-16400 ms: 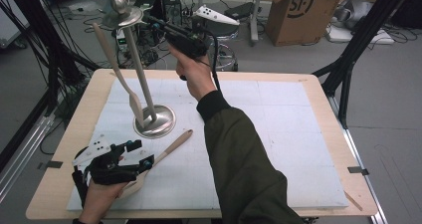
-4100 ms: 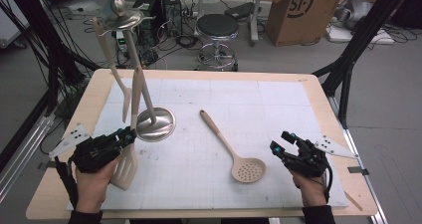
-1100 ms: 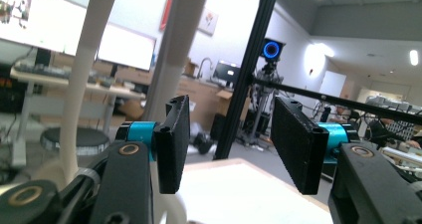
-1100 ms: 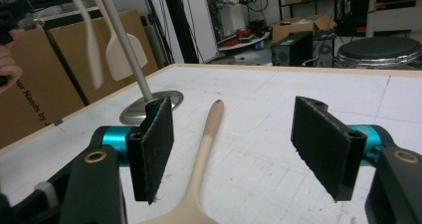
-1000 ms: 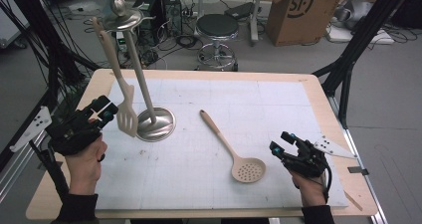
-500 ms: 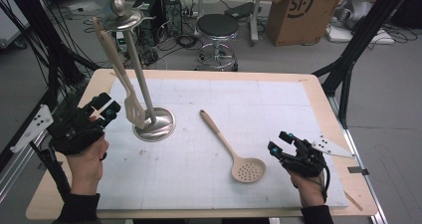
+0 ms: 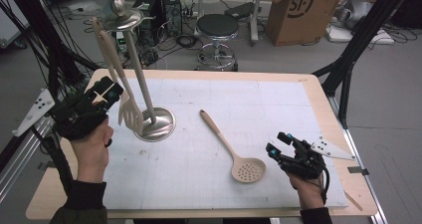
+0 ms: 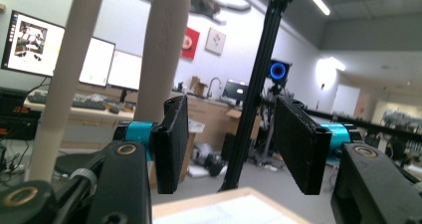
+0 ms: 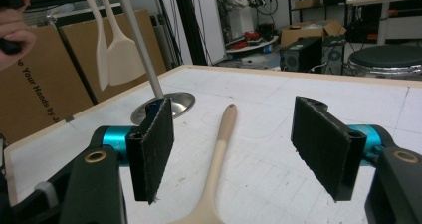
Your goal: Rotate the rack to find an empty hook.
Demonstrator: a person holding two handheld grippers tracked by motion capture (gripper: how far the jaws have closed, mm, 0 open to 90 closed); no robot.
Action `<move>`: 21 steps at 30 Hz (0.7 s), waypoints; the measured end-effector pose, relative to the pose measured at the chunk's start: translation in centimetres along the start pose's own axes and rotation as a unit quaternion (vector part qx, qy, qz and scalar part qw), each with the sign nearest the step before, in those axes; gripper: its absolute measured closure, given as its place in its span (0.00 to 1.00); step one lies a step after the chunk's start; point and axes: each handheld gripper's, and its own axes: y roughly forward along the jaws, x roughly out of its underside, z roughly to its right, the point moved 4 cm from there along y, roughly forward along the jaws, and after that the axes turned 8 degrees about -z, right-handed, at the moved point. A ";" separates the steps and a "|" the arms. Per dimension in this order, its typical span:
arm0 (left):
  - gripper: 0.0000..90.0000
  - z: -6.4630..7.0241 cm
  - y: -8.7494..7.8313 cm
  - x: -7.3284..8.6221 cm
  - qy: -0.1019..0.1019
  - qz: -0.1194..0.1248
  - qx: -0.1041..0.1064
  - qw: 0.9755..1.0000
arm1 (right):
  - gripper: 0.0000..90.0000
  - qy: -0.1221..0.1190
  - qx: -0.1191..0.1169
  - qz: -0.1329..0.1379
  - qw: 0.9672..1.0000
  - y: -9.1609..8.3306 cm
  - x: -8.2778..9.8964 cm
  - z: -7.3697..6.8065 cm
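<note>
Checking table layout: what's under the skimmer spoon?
The skimmer spoon lies flat on the white gridded mat, which covers the wooden table. The mat directly beneath its bowl is hidden.

the cardboard box point(image 7: 298, 12) on the floor beyond the table's far edge carries a round black mark with the letters "sf". another cardboard box point(image 9: 45, 89), standing just left of the table in the right gripper view, bears black print running up its side that reads "your hands by", with a cut-off letter "e" before it. nothing else is legible.
</note>
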 end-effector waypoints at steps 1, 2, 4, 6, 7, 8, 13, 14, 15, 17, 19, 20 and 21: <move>0.54 0.0 0.1 -0.3 0.001 0.002 -0.002 1.000 | 0.36 0.003 -0.002 0.001 1.000 0.0 -0.1 -0.1; 0.54 -0.1 0.2 -0.5 0.001 0.002 -0.002 1.000 | 0.36 0.000 -0.002 0.003 1.000 0.0 -0.2 -0.1; 0.58 -0.2 0.4 -1.0 -0.001 0.002 -0.008 1.000 | 0.36 -0.002 -0.002 0.004 1.000 -0.1 -0.2 0.0; 0.63 -0.5 0.5 -1.2 -0.008 0.003 -0.007 1.000 | 0.36 0.001 -0.002 0.002 1.000 -0.1 -0.1 0.0; 0.64 -0.6 0.6 -1.3 -0.011 0.002 -0.008 1.000 | 0.36 0.005 -0.004 0.001 1.000 -0.1 0.0 0.0; 0.65 -0.7 0.6 -1.4 -0.010 0.002 -0.010 1.000 | 0.36 0.004 -0.004 0.002 1.000 -0.1 0.0 0.0; 0.71 -0.7 1.3 -1.6 -0.005 -0.002 -0.009 1.000 | 0.35 0.002 -0.007 -0.004 1.000 0.1 0.1 -0.1; 0.72 -0.5 1.5 -1.8 -0.001 -0.004 -0.009 1.000 | 0.35 0.001 -0.007 -0.006 1.000 0.2 0.1 -0.1; 0.72 -0.4 1.7 -1.9 0.004 -0.004 -0.008 1.000 | 0.32 -0.003 -0.006 -0.012 1.000 0.3 0.2 -0.1; 0.72 -0.3 2.0 -2.2 0.008 -0.004 -0.008 1.000 | 0.30 -0.005 -0.002 -0.025 1.000 0.5 0.5 -0.1; 0.72 0.0 2.4 -2.7 0.017 -0.003 -0.006 1.000 | 0.25 -0.006 0.003 -0.029 1.000 0.6 0.7 0.0; 0.72 0.1 2.5 -3.0 0.023 -0.005 -0.007 1.000 | 0.20 -0.008 0.002 -0.030 1.000 0.6 0.7 0.1; 0.72 0.3 2.6 -3.3 0.029 -0.004 -0.008 1.000 | 0.18 -0.008 0.001 -0.030 1.000 0.6 0.8 0.0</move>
